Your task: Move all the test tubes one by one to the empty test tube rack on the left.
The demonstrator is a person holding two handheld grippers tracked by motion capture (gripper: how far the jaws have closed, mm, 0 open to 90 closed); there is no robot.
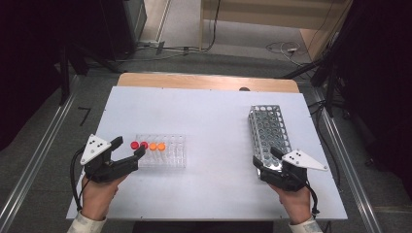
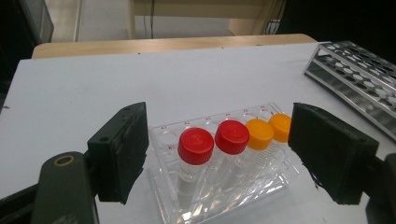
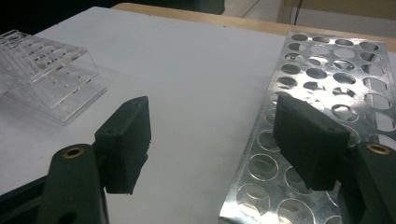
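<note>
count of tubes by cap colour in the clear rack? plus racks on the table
Red-capped tubes: 2
Orange-capped tubes: 2
Tubes total: 4
Clear plastic rack: 1
Metal rack: 1
Racks total: 2
Total: 6

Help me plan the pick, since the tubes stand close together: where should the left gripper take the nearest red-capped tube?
Probably at the red cap of the nearest red-capped tube, coming from above. It stands upright in the clear rack, whose walls surround the body, and a second red cap sits close beside it.
</note>
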